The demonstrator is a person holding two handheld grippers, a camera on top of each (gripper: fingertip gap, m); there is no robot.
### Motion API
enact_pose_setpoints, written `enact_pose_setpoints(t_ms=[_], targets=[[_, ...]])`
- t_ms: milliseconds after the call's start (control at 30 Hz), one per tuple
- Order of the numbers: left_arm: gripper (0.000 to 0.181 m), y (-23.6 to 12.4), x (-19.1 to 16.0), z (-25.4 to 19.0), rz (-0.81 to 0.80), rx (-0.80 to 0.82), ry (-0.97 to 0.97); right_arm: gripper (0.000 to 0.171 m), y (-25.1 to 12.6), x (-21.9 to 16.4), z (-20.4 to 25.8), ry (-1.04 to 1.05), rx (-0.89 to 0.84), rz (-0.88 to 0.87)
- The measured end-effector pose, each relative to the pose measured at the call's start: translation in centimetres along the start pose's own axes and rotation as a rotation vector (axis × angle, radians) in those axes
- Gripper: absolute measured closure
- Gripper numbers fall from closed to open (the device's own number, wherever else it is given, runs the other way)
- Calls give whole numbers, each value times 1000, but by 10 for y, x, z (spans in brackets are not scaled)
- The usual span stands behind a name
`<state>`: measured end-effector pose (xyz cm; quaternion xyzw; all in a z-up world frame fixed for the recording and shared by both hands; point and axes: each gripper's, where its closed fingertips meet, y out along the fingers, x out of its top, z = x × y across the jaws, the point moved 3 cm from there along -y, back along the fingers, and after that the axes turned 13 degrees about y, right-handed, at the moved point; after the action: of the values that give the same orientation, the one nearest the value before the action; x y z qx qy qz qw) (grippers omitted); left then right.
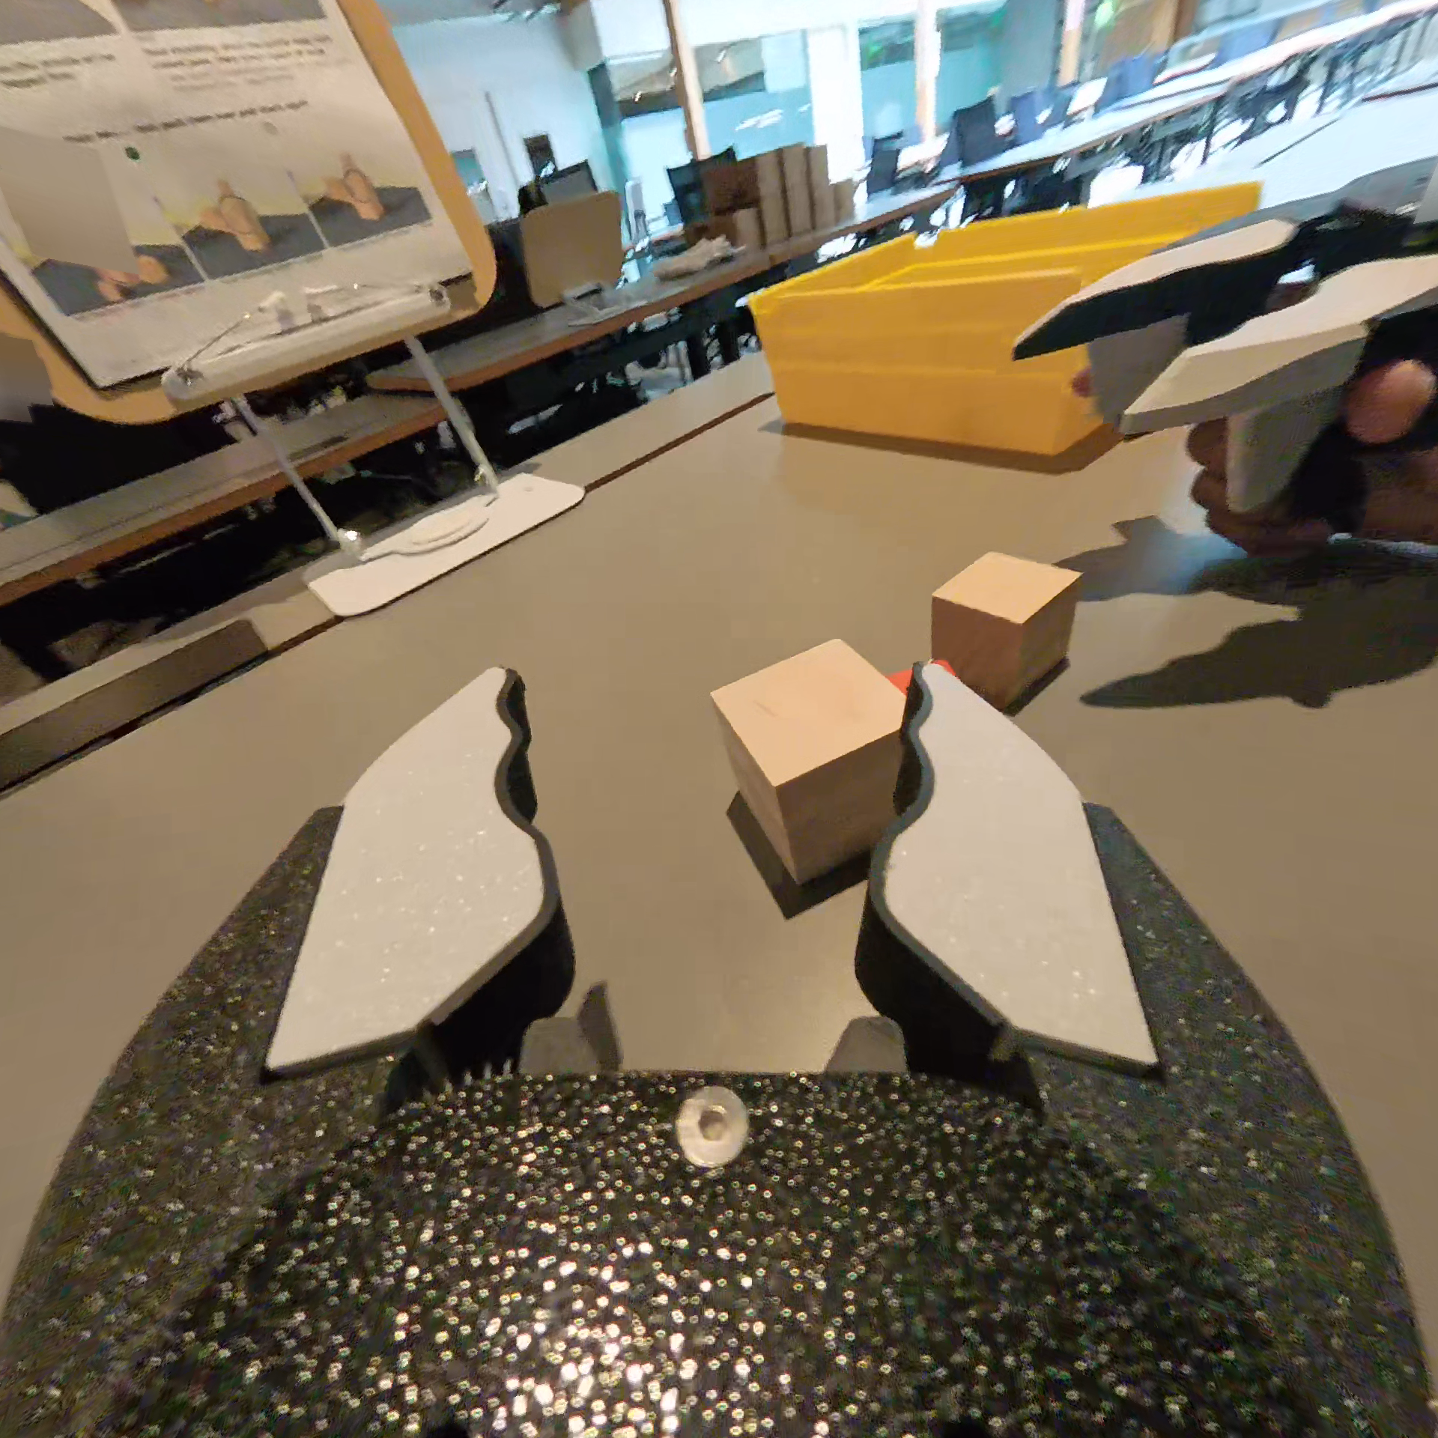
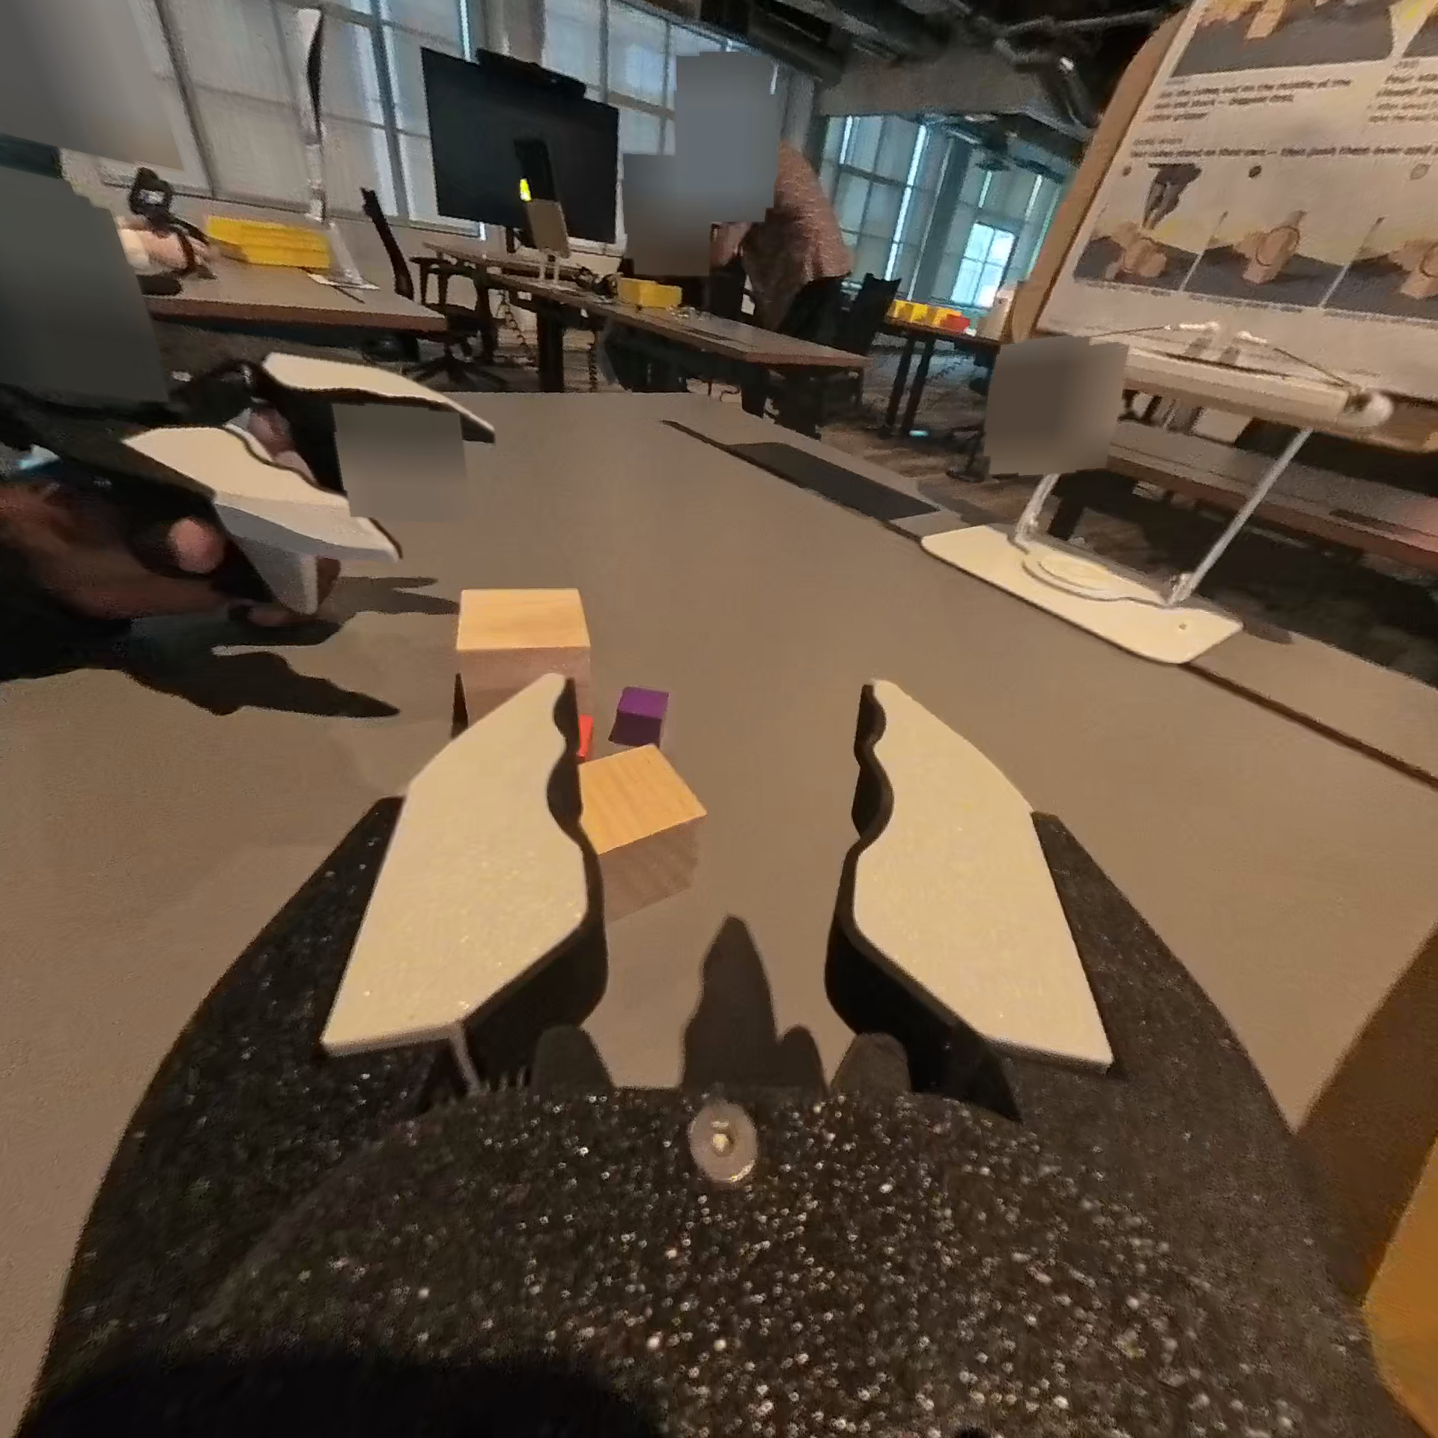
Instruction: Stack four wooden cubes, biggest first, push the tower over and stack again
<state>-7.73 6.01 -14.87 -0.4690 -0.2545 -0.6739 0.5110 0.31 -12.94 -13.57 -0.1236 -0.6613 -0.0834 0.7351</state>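
Four cubes lie loose on the grey table [image 1: 622,545]. The large wooden cube [image 1: 809,755] sits just ahead of my left gripper [image 1: 720,692], against its right finger [image 1: 980,817]. The medium wooden cube [image 1: 1004,622] lies beyond it, with a sliver of a small red cube [image 1: 903,678] between them. My left gripper is open and empty. My right gripper [image 2: 717,689] is open and empty, with the medium cube [image 2: 638,809] by its left finger. A purple cube [image 2: 640,714], the red cube [image 2: 585,735] and the large cube [image 2: 521,638] lie beyond. Each gripper shows, held above the table, in the other's view [image 1: 1074,389] [image 2: 436,486].
A yellow bin [image 1: 934,366] stands at the far side of the table. An instruction board [image 1: 233,194] rests on a clear stand with a white base [image 1: 451,537], which also shows in the right wrist view [image 2: 1089,591]. Desks, chairs and a person are in the background. My right gripper's tips are some 7 cm from the medium wooden cube [image 1: 1004,622].
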Motion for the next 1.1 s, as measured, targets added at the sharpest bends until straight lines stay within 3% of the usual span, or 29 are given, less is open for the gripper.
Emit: enact_pose_setpoints(t_ms=[267,400,767,1100], targets=[[89,14,-13,-25,272,54,-7,112,-7,-6,2,-27,-91,1],[93,19,-10,-37,300,55,-21,114,-9,-4,-2,7,-92,-13],[126,25,-23,-38,427,43,-60,117,-7,-6,-1,4,-87,-1],[126,26,-27,-31,434,22,-173,118,-8,-6,-2,10,-92,-3]])
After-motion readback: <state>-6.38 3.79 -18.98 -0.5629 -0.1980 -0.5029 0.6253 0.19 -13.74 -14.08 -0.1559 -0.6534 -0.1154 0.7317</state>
